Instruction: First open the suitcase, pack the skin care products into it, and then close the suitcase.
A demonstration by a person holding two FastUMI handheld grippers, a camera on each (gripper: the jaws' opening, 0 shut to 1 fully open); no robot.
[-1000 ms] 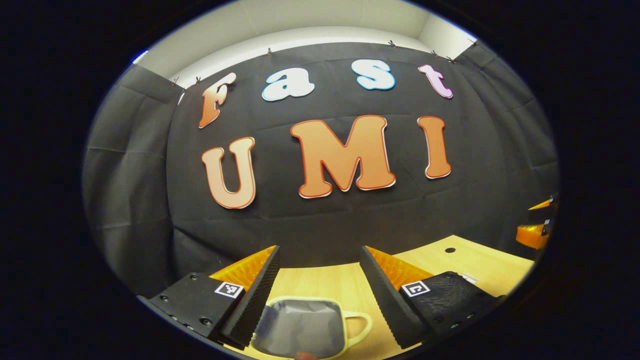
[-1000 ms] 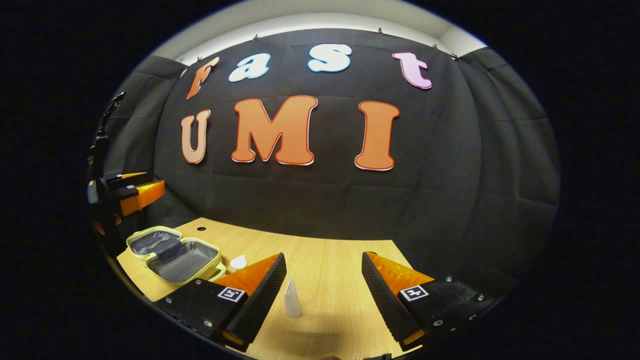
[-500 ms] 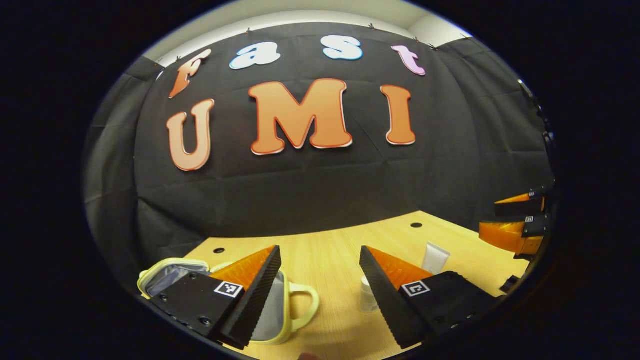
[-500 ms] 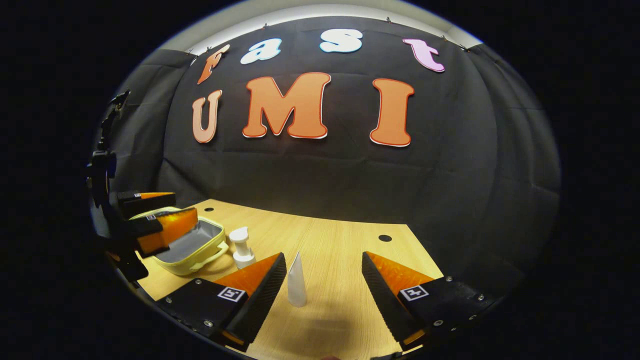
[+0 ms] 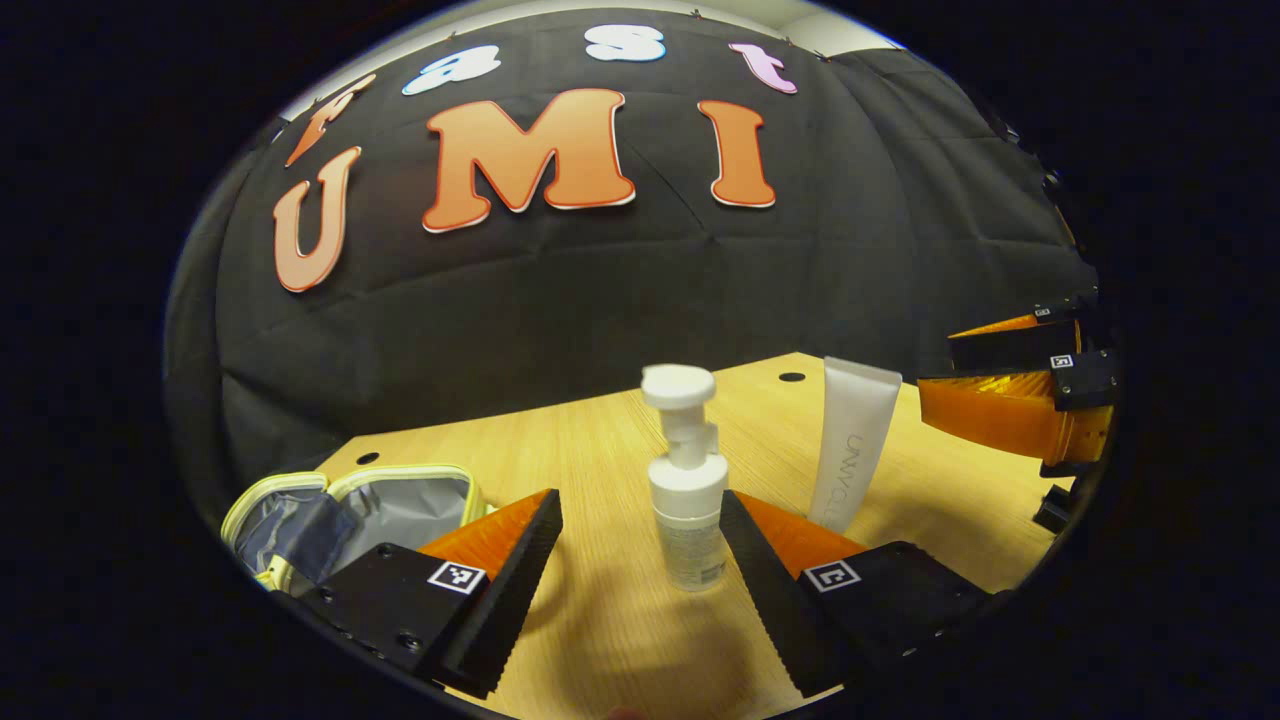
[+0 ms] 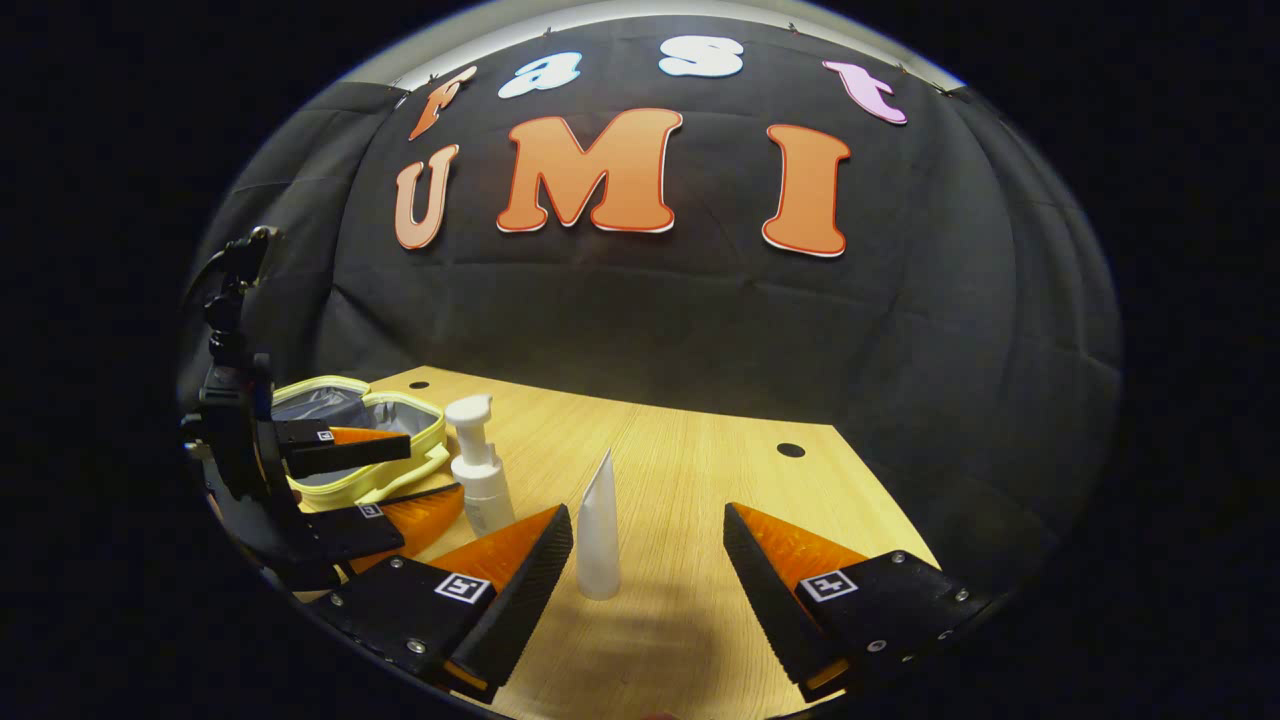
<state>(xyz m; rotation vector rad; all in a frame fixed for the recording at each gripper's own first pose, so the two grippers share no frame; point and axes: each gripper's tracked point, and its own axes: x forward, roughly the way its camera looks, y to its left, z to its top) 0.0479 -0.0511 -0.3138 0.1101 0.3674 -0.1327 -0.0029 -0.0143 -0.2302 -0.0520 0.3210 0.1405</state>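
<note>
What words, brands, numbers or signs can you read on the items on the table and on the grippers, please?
Nothing can be quoted with confidence.
Tube: one line of grey print running along its side, too blurred to read reliably.
Pump bottle: fine print low on its body, too small to read.
Left gripper and right gripper: square black-and-white marker tags, patterns only, no words.

You have a white pump bottle (image 5: pixel 686 478) and a white tube (image 5: pixel 852 444) with grey lettering on a light wood-grain table (image 5: pixel 600 460); your suitcase (image 5: pixel 400 497) is pale yellow outside, grey-lined inside; black cloth wall (image 5: pixel 600 290) behind
</note>
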